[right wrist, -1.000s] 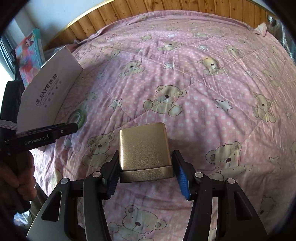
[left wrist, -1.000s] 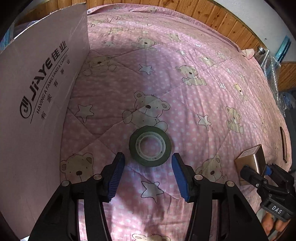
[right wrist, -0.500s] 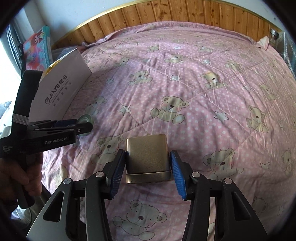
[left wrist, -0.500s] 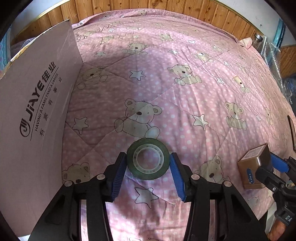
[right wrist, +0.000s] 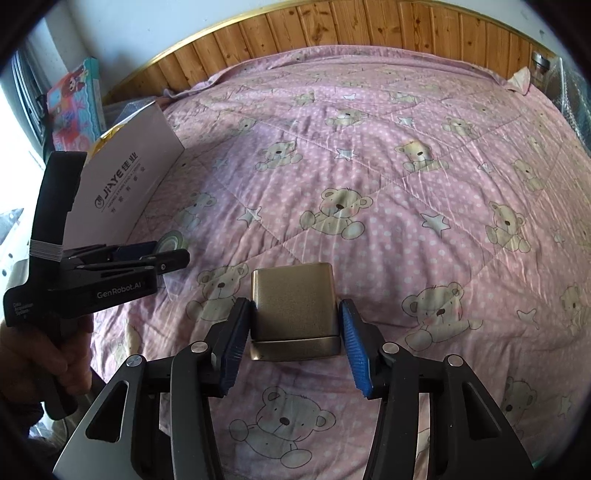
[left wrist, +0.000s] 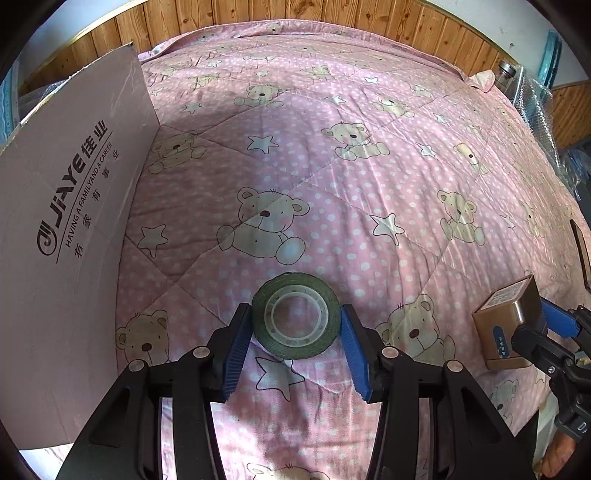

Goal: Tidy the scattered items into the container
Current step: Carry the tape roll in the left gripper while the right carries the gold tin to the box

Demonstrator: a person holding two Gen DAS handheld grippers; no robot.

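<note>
Tape roll (left wrist: 296, 317) right of box (left wrist: 66, 221) — on quilt (left wrist: 369, 166)

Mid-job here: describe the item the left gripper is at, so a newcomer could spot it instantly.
Start from the pink teddy-bear quilt covering the bed, then find the tall pale cardboard box printed JIAYE at its left edge. Just right of that box, between the left gripper fingers, is a dark green tape roll with a clear core: round and ringed, unlike the squarish gold box.

Lying across the whole scene under a pink bear-and-star quilt (right wrist: 388, 206), backing onto a wooden headboard (right wrist: 332, 26) at the far edge, flanking a colourful picture box (right wrist: 74, 103) far left and a glass jar (left wrist: 506, 74) far right.
</note>
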